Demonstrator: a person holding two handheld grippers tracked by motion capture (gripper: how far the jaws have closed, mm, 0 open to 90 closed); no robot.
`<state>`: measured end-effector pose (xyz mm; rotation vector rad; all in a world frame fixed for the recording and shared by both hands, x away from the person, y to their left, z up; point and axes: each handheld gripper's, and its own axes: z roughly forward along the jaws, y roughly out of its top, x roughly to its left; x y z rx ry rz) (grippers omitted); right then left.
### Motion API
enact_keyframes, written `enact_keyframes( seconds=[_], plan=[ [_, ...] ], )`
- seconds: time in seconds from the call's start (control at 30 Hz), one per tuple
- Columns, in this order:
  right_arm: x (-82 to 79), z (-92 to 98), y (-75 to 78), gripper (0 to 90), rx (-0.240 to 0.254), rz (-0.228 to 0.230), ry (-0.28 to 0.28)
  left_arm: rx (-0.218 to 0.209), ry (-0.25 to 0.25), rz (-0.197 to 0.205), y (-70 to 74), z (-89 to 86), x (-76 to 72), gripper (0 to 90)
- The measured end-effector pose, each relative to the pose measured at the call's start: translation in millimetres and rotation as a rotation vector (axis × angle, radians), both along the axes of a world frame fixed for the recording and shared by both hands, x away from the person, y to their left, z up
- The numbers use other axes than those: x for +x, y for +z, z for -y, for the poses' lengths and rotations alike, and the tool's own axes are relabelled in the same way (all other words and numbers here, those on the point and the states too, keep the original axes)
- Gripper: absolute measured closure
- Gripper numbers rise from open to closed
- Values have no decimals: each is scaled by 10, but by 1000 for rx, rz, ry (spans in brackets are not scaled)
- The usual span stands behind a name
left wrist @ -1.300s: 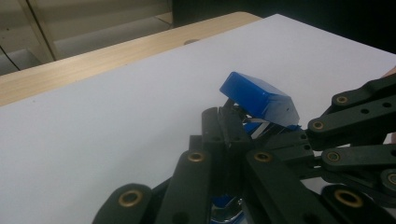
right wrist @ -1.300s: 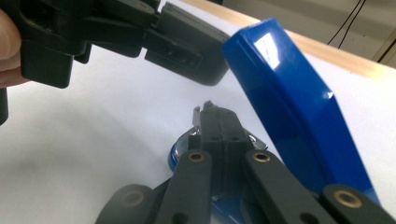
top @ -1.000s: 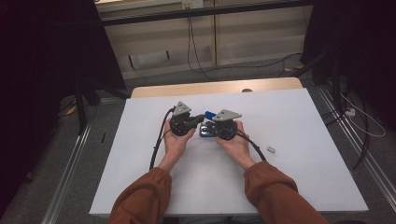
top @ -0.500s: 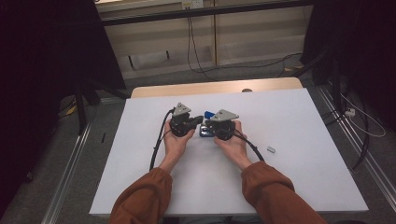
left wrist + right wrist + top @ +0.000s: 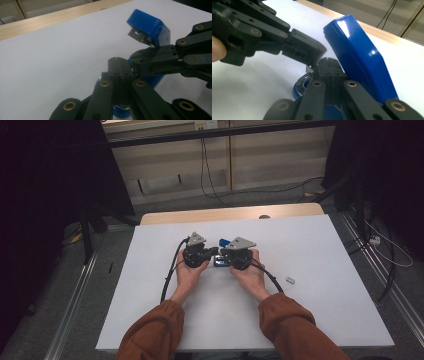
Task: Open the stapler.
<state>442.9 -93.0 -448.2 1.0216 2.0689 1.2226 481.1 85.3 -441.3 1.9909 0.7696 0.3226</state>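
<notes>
Nothing has shifted since the earlier frames: the blue stapler (image 5: 220, 261), top swung up, sits mid-table between my left gripper (image 5: 212, 253) and right gripper (image 5: 223, 255), both pinched shut, tips meeting over it, forearms converging on the white tabletop (image 5: 320, 270); grey floor beyond.

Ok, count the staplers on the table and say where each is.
1. The blue stapler lies mid-table between the left gripper and the right gripper, its top swung up and open. A small grey piece lies apart to the right; what it is I can't tell.
</notes>
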Motion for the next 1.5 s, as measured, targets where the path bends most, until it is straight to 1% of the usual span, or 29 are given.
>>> enact_keyframes(
  seconds=[0.1,0.2,0.27,0.37,0.43,0.47,0.7,0.77,0.8,0.87,1.0,1.13,1.2,1.5],
  plan=[
    [-1,-1,0,900,-3,3,-2,6,14,-3,8,15,-8,900],
    [-2,-3,3,900,-9,4,0,3,6,-9,-2,5,-2,900],
    [-6,-4,5,900,-10,4,-2,2,7,-3,-6,6,-4,900],
    [-11,-10,5,900,-11,4,-8,3,7,-8,-8,6,-3,900],
    [-15,-11,5,900,-9,6,-12,21,4,-17,-51,1,7,900],
    [-14,-13,4,900,-9,5,-13,22,3,-19,-66,-3,12,900],
    [-9,-36,-5,900,-16,14,-23,22,1,-13,-69,-7,10,900],
    [-4,-49,-5,900,-12,17,-25,14,1,-15,-74,-9,11,900],
    [-3,-63,-1,900,-2,31,-33,14,6,-6,-80,-6,-2,900],
    [-1,-72,11,900,-1,39,-32,12,5,-2,-83,-4,-6,900],
    [5,-76,23,900,0,38,-35,13,6,-7,-83,-9,-3,900],
    [7,-69,30,900,0,39,-36,9,10,-2,-87,-4,-9,900],
    [5,-67,33,900,-1,38,-36,13,13,0,-83,4,-15,900],
    [1,-43,55,900,1,42,-39,11,8,0,-88,-7,-8,900]
  ],
)
